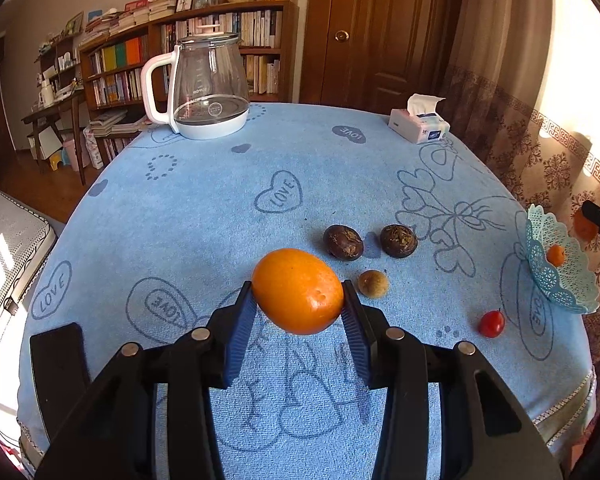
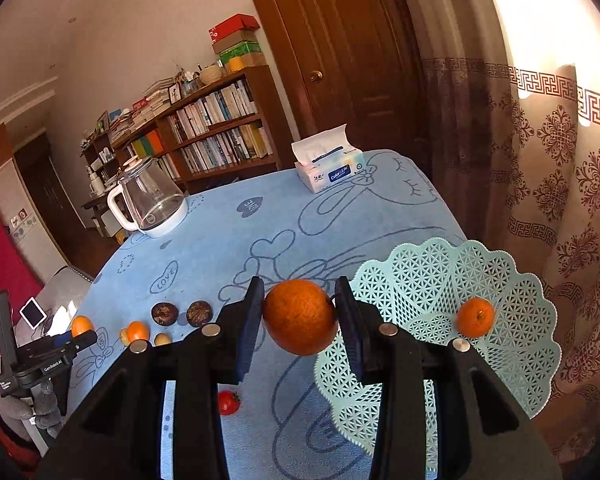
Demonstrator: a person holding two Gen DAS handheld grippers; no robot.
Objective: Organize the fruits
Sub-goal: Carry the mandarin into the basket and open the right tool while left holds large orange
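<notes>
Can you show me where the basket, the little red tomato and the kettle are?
basket [image 2: 512, 280], right wrist view, lattice wall.
red tomato [image 1: 491, 323], left wrist view, its middle.
kettle [image 1: 210, 80], left wrist view, glass body.

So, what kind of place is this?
Probably a home living room or study: a full bookshelf, a wooden door, patterned curtains, and a table with a blue cloth.

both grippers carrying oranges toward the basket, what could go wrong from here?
1. The basket sits at the table corner; a hard drop could tip it off.
2. The right gripper and left gripper pinch their oranges at the pad tips; either may slip.
</notes>
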